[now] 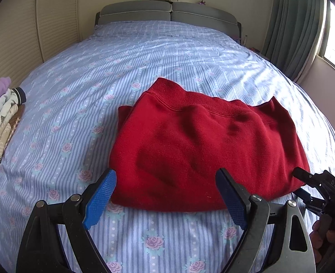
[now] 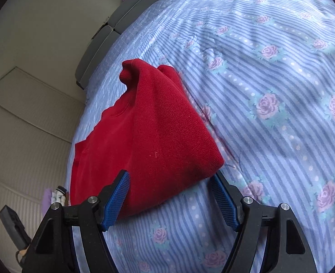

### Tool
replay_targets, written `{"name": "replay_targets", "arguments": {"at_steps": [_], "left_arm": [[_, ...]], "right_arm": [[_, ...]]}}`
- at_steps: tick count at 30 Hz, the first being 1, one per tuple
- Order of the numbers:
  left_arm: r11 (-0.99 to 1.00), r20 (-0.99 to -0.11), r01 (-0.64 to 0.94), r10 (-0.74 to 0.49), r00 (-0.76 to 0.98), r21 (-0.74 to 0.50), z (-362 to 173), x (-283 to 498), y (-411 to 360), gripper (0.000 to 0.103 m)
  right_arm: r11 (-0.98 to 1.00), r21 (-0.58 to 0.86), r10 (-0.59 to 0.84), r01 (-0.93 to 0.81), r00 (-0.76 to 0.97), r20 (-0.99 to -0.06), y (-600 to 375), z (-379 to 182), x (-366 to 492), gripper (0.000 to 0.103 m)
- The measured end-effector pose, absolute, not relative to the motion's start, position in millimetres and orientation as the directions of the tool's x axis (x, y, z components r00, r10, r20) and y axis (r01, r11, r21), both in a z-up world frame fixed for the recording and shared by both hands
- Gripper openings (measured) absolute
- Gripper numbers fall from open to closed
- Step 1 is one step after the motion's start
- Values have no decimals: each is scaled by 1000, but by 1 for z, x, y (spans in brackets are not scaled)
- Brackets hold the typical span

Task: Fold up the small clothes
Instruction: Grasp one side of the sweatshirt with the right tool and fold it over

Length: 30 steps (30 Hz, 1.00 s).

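Observation:
A red sweatshirt [image 1: 203, 145] lies folded into a thick rectangle on the bed, its ribbed collar at the far side; it also shows in the right wrist view [image 2: 144, 141]. My left gripper [image 1: 166, 182] is open and empty, its blue pads at the garment's near edge. My right gripper [image 2: 169, 186] is open, its jaws straddling the near right corner of the sweatshirt: one finger above the cloth, the other by the sheet. The right gripper also shows at the right edge of the left wrist view [image 1: 304, 184].
The bed has a blue striped sheet with roses [image 1: 144, 238]. A pile of folded clothes [image 1: 1, 122] lies at its left edge. A grey headboard [image 1: 167, 12] is at the far end, a wall at left, green curtains [image 1: 290, 27] and a window at right.

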<state>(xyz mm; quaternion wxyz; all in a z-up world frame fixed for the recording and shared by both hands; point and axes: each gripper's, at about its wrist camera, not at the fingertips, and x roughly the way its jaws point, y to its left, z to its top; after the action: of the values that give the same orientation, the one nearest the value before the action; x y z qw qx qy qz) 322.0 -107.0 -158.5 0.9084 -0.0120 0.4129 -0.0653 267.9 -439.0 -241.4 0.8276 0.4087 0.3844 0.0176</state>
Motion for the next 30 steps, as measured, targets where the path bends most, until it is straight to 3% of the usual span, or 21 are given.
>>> {"name": "replay_targets", "arguments": {"at_steps": [15, 19, 22, 30], "left_arm": [[990, -751, 64, -135, 647, -123, -161, 352, -91, 89], [989, -758, 73, -143, 636, -126, -163, 352, -90, 89], [990, -753, 74, -137, 644, -117, -159, 350, -85, 89], [995, -737, 32, -89, 671, -91, -137, 342, -41, 89]], "right_arm": [[632, 729, 321, 264, 766, -556, -422, -245, 315, 73], [601, 741, 305, 299, 772, -558, -435, -250, 315, 48], [641, 708, 261, 295, 784, -563, -432, -234, 310, 38], [892, 369, -15, 262, 832, -555, -360, -140, 310, 33]]}}
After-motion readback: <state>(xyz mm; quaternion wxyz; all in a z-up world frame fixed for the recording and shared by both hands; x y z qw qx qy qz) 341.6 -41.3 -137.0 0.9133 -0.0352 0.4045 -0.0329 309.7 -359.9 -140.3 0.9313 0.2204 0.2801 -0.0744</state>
